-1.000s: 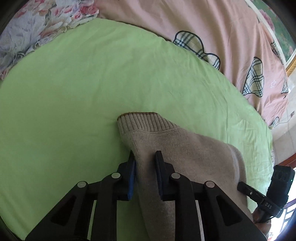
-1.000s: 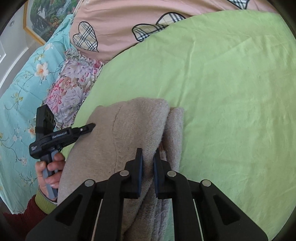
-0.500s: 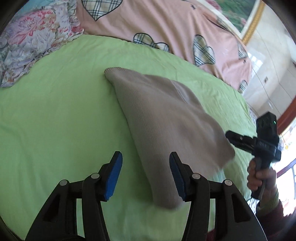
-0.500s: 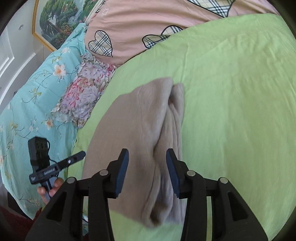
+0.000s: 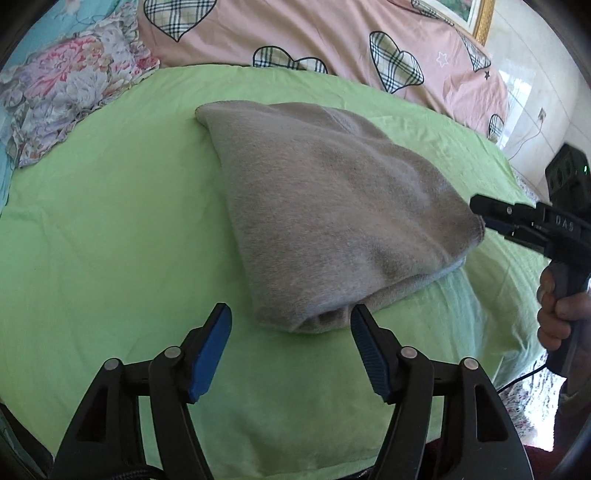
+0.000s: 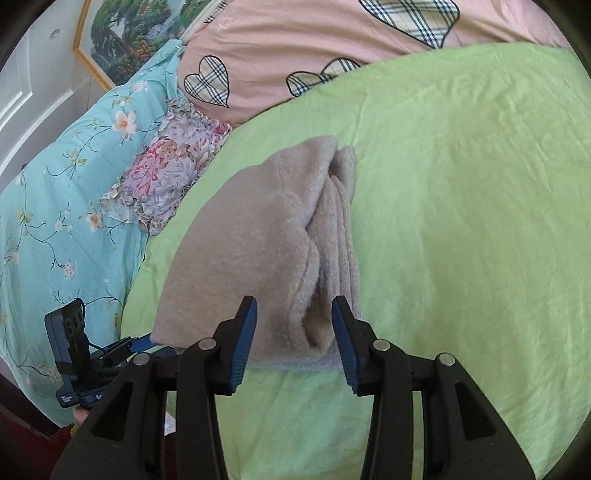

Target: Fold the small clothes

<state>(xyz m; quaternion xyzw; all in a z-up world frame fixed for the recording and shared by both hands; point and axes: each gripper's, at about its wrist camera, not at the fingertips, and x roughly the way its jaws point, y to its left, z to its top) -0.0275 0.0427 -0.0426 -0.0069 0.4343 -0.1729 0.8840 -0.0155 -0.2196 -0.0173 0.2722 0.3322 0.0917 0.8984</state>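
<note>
A beige knit garment (image 5: 325,206) lies folded into a thick bundle on the green sheet (image 5: 110,236); it also shows in the right wrist view (image 6: 266,251), its folded layers facing that camera. My left gripper (image 5: 290,325) is open and empty, just short of the bundle's near corner. My right gripper (image 6: 293,317) is open and empty, its fingers either side of the bundle's near edge without gripping it. The right gripper also shows in the left wrist view (image 5: 491,216) beside the bundle's right corner. The left gripper shows in the right wrist view (image 6: 140,343) at the bundle's lower left.
The green sheet (image 6: 461,221) covers a bed. A pink heart-print quilt (image 5: 332,40) lies behind it. A floral pillow (image 5: 66,85) and a turquoise floral quilt (image 6: 55,206) lie at the left side. A framed picture (image 6: 122,33) hangs on the wall.
Both grippers were shut on the garment a second ago. They opened, let it go onto the sheet, and drew back from it.
</note>
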